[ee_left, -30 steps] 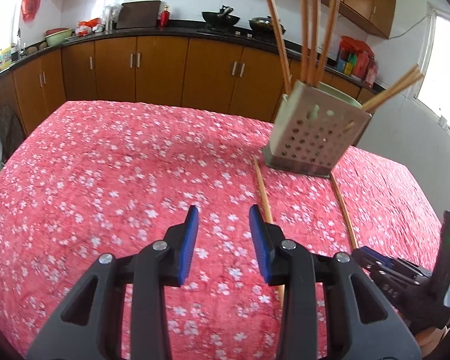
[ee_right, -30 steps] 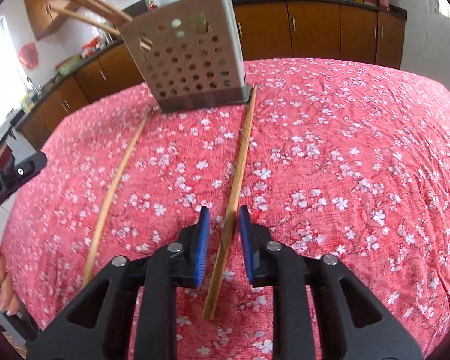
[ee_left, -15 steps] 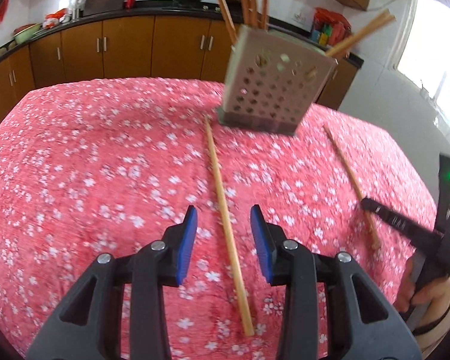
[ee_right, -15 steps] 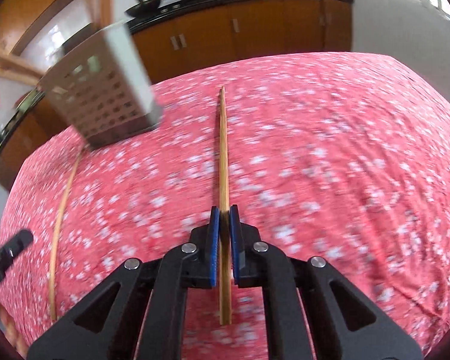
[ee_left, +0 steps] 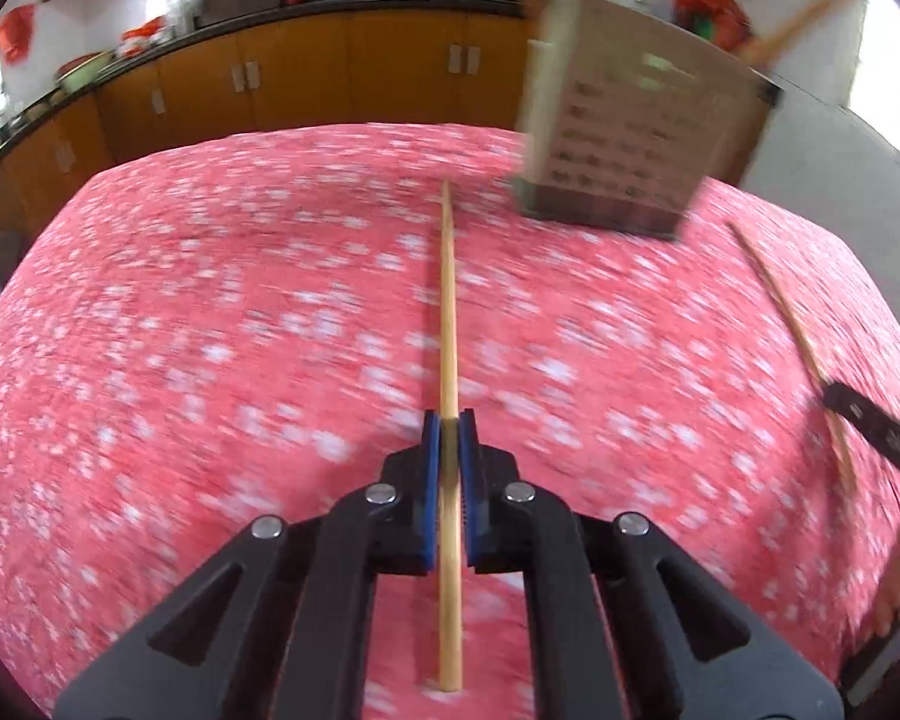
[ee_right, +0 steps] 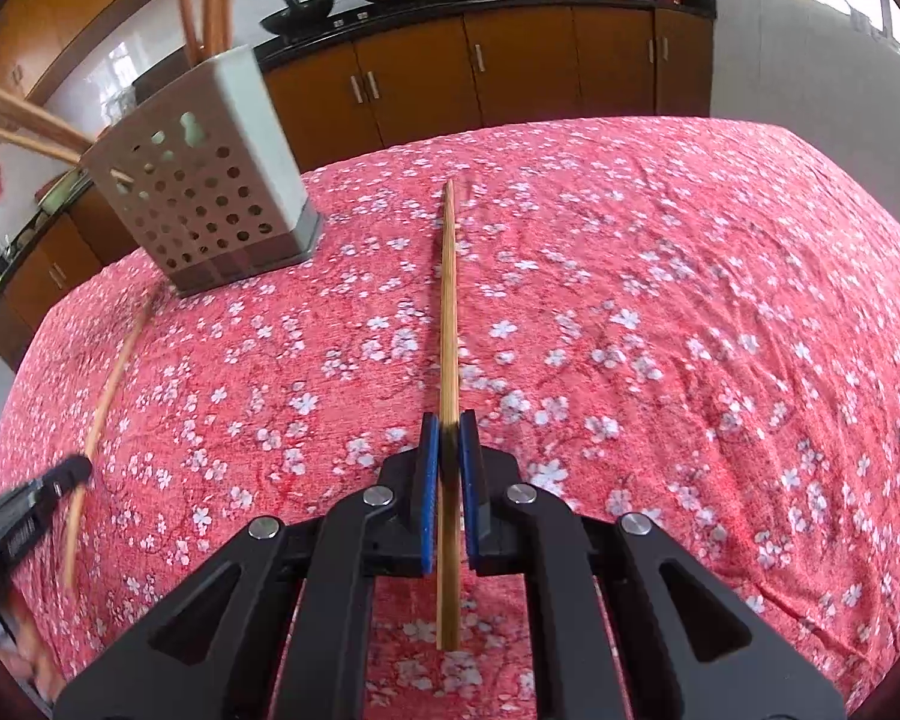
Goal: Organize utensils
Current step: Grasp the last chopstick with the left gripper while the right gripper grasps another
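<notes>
The left gripper (ee_left: pixel 448 420) has just been closing and its blue pads now pinch a long, thin wooden chopstick (ee_left: pixel 448 300) – half a sec ago that stick lay loose between wide-apart pads, so the pick on this side looks made, tho' the stick prob. still lies along the red cloth with small white blossoms (ee_left: pixel 180 330). From the pads it runs to 12 o'clock, its near end poking back toward 6 under the black frame. The left view is smeared w/ motion; the gripper pitches steeply down at the cloth. The perforated grey metal utensil holder (ee_left: pixel 630 138), already bristling w/ chopsticks, stands at about 1 o'clock, well apart from the pads. Over on the right, the right gripper (ee_right: pixel 448 423) is clamped on a second wooden chopstick (ee_right: pixel 448 300) – same as half a sec ago, but the hand has since come to rest and the view is sharp. It also tilts down, stick pointing to 12 o'clock; the holder sits at 10–11 o'clock there. Both sticks gripped, so I judge the next step is lift and carry to the holder.
</notes>
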Available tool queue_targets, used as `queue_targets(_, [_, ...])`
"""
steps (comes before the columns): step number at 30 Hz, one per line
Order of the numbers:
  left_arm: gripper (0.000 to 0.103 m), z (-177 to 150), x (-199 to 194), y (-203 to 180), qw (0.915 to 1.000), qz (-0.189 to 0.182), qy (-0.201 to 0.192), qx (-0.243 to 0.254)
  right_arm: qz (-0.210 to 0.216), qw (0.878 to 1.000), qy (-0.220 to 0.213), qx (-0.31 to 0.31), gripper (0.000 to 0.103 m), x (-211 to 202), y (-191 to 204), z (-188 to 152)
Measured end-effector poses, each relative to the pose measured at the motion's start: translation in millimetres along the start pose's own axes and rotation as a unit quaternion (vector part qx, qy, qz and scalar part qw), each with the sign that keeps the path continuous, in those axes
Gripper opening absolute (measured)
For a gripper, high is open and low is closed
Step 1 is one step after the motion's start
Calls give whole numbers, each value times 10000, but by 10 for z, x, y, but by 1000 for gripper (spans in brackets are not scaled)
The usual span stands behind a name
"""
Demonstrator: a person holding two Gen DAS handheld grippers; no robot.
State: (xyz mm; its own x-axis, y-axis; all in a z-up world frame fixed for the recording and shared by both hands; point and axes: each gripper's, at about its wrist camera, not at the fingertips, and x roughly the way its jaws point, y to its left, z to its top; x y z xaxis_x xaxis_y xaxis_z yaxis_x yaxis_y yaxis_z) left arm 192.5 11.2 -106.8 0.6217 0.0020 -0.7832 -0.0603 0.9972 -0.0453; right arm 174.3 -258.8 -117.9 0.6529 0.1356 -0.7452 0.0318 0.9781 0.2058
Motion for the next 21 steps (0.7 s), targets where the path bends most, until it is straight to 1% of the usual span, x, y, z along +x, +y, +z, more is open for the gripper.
queue_targets(2, [8,61,45,201,9996,171,-18,-231,7,9999,4,-103,8,24,40,16])
queue_targets(4, [8,118,82,381,9988,231,-6,-433,-7,9998,15,-222,8,61,87,39])
queue_targets(7, [9,181,114,521,9980,279,-11,-566,-107,9989,10,-446,8,122,141,84])
queue_targets(11, [10,211,138,589,9985,263,-65,-468,-256,9983,39,-524,8,207,120,168])
queue_targets(13, [10,214,152,593,9988,269,-105,-395,-244,9985,42,-480,8,236,90,193])
queue_targets(21, [17,243,168,631,9990,67,-117,-431,-168,9991,44,-394,8,259,38,206])
